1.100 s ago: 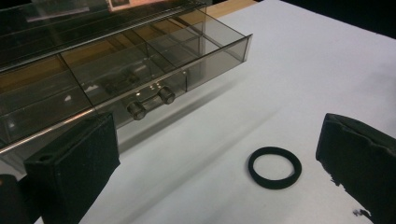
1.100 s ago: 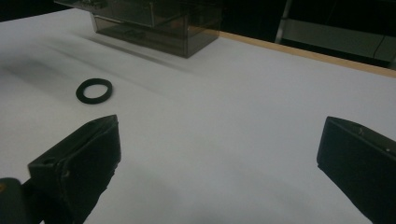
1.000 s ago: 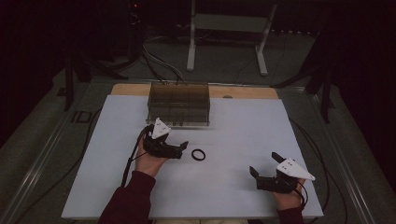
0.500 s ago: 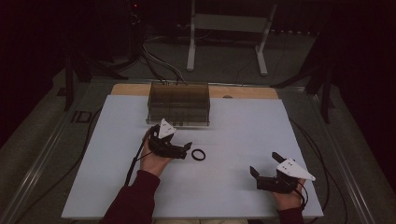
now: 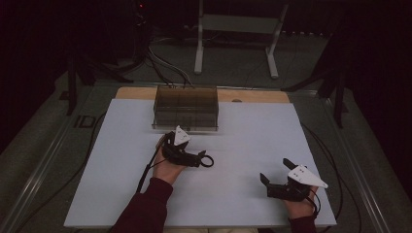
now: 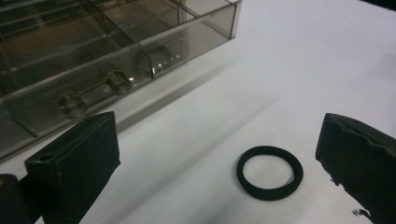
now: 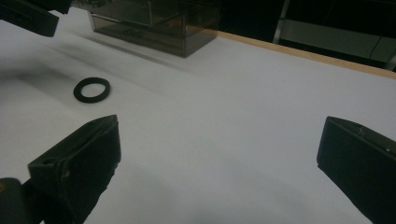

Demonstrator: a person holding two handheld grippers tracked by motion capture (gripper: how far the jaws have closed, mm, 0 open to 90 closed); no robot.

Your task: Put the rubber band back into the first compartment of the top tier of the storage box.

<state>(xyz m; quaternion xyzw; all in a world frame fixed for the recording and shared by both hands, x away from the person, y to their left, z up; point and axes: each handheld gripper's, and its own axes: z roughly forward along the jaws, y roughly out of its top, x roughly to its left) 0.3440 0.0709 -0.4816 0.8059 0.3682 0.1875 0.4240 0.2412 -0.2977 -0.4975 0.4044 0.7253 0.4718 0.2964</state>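
A small black ring [image 5: 207,161] lies flat on the white table sheet [image 5: 243,141]. My left gripper [image 5: 200,158] is right at it, open. In the left gripper view the ring [image 6: 269,172] rests on the sheet between the two wide-apart jaws, nearer the right one, and my left gripper [image 6: 218,128] touches nothing. My right gripper [image 5: 275,171] sits open near the front right of the sheet, held low. In the right gripper view my right gripper [image 7: 219,128] has bare sheet between its jaws, and the ring [image 7: 92,89] lies farther off at the left.
A smoky clear compartment box [image 5: 186,108] stands at the back middle of the sheet, just beyond the left gripper; its front wall [image 6: 140,56] is close. The box [image 7: 154,18] also appears far left. A wooden table edge [image 5: 257,96] runs behind.
My left gripper has moved right along the sheet until the ring lies between its open jaws. The ring and the right gripper have stayed where they were.
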